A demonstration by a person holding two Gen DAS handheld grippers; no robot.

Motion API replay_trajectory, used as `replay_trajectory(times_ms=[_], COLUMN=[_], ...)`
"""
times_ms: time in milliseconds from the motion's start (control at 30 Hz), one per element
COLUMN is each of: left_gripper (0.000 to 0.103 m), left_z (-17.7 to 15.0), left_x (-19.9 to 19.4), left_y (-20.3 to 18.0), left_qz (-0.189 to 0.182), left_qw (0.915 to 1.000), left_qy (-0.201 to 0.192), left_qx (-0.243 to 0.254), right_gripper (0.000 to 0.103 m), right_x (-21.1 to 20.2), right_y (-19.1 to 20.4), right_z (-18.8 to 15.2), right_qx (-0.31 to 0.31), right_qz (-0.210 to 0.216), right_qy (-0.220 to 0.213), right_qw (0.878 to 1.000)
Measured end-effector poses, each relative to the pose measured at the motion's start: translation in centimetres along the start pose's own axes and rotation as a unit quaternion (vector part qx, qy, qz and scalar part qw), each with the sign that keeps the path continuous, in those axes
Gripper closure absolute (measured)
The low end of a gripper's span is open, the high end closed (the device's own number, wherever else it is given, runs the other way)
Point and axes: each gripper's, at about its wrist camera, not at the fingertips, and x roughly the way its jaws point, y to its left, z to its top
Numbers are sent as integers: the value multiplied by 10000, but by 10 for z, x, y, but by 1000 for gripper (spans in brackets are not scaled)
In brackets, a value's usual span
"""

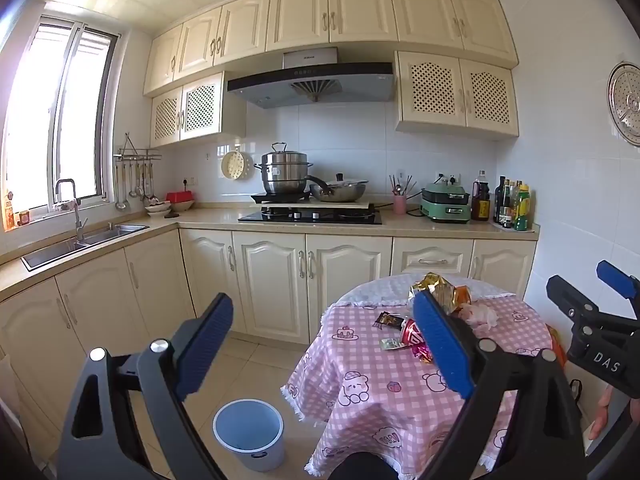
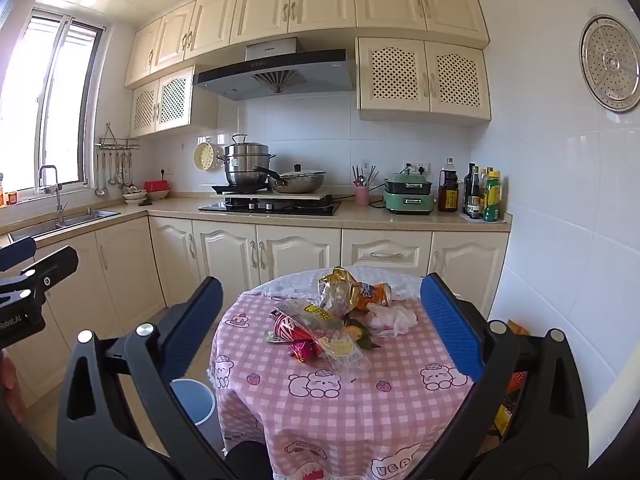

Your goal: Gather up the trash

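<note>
The left gripper point(image 1: 324, 344) is held with its jaws fully spread and nothing between the pads; the right gripper point(image 2: 320, 324) is likewise wide open and empty. Both are raised short of the round bench point(image 2: 348, 400), which carries a pink checked cloth. The trash pile point(image 2: 340, 316) lies on the far half of the bench top. The right wrist view shows the pile whole: a gold foil wrapper point(image 2: 338, 280) at 12 o'clock, an orange packet point(image 2: 376, 294) at 1 o'clock, a crumpled white tissue point(image 2: 390, 320) at 3 o'clock, a red wrapper point(image 2: 288, 330) at 9 o'clock and a clear plastic bag point(image 2: 340, 350) at 6 o'clock, all touching or overlapping. In the left wrist view the right-hand pad covers the middle of the pile; only the gold foil, the tissue, the red wrapper and two small dark and green scraps point(image 1: 390, 330) at the pile's 9 o'clock side are visible. The left wrist view shows the blue bin point(image 1: 249, 432) complete, upright on the floor at 7 o'clock from the bench, with nothing visible inside it; the right wrist view shows only part of its rim behind the left-hand finger. Each view shows the other gripper at its frame edge.
</note>
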Motion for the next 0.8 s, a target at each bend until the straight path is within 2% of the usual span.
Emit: replay_trajectory(times_ms=[467, 800], left_gripper=[13, 13], left_z=[0, -17], left_x=[-1, 9], left_y=[0, -12], left_qz=[-2, -47], left_qw=[10000, 10000], left_qy=[13, 52], left_qx=[26, 57], right_gripper=[6, 6], right_x=[2, 1], right_y=[-2, -5], right_z=[-4, -5], right_qx=[-4, 33], right_qz=[-11, -26], right_qy=[50, 66], right_qw=[10000, 10000])
